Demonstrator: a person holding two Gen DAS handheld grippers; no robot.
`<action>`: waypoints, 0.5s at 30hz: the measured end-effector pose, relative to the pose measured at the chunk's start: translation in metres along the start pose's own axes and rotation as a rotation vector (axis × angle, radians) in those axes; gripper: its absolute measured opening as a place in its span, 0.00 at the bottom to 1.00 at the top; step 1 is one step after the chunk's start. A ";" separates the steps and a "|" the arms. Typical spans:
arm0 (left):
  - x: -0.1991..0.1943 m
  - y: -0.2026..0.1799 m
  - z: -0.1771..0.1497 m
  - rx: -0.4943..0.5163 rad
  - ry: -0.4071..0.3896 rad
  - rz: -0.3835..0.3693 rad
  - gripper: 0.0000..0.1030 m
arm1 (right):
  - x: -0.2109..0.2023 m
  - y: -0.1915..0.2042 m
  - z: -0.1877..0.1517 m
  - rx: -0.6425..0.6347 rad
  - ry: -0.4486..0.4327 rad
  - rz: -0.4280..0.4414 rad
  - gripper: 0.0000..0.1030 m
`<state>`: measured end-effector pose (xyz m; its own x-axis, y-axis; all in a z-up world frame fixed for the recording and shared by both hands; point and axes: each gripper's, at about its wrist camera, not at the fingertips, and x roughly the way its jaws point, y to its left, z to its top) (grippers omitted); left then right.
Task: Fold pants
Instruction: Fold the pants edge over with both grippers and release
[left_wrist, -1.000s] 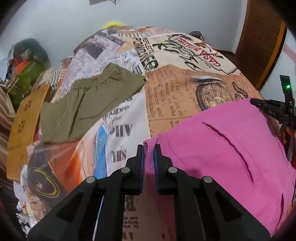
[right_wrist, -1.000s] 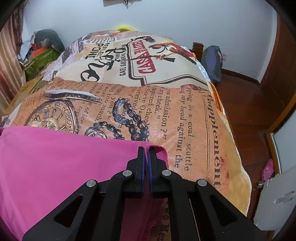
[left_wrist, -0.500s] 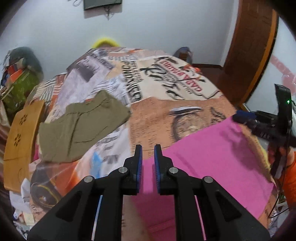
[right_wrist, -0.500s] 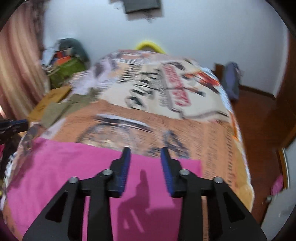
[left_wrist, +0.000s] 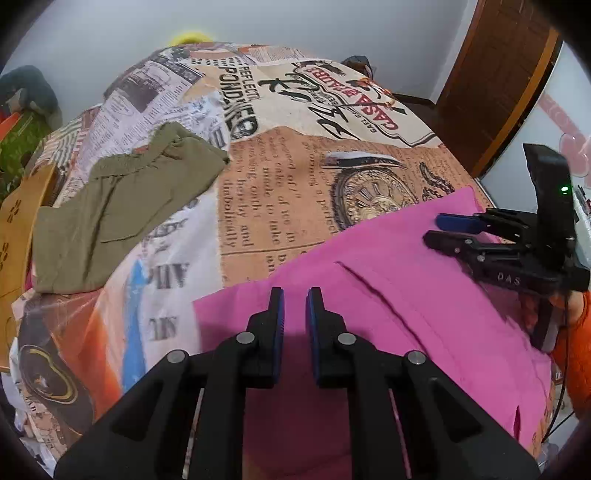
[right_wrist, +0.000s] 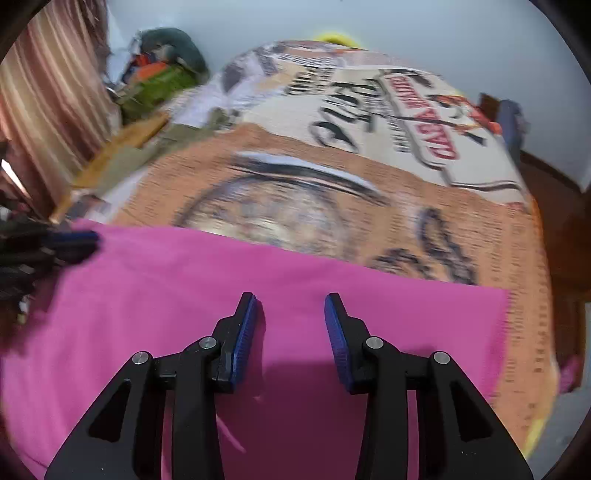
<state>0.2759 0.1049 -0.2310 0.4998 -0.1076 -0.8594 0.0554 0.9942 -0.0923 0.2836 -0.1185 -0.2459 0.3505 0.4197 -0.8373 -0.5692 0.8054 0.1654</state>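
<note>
Pants (left_wrist: 424, 295) on bedspread (left_wrist: 288, 192)

The room was evenly, softly lit. The left gripper (left_wrist: 294, 295) and right gripper (right_wrist: 290, 301) threw dim shadows toward six o'clock on the pink pants (left_wrist: 424, 306). The left view stayed sharp; the right smeared with motion blur. Fisheye bending darkened every corner.

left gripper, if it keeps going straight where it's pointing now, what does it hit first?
Most likely the pink pants: the open left gripper hangs over them, tilted down toward the bed. Beyond their far edge lies the printed bedspread. Depth is hard to judge in the fisheye.
</note>
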 end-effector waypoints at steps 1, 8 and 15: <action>-0.002 0.001 -0.001 0.001 -0.006 0.022 0.12 | -0.002 -0.006 -0.003 0.012 0.000 0.009 0.36; -0.009 0.015 -0.014 -0.023 -0.006 0.052 0.18 | -0.019 -0.025 -0.016 0.062 0.031 -0.060 0.37; -0.044 0.011 -0.017 -0.035 -0.052 0.077 0.19 | -0.059 -0.009 -0.018 0.034 0.003 -0.116 0.37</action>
<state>0.2399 0.1208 -0.2027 0.5455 -0.0303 -0.8375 -0.0142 0.9989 -0.0454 0.2547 -0.1577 -0.2073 0.4101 0.3215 -0.8535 -0.4991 0.8624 0.0850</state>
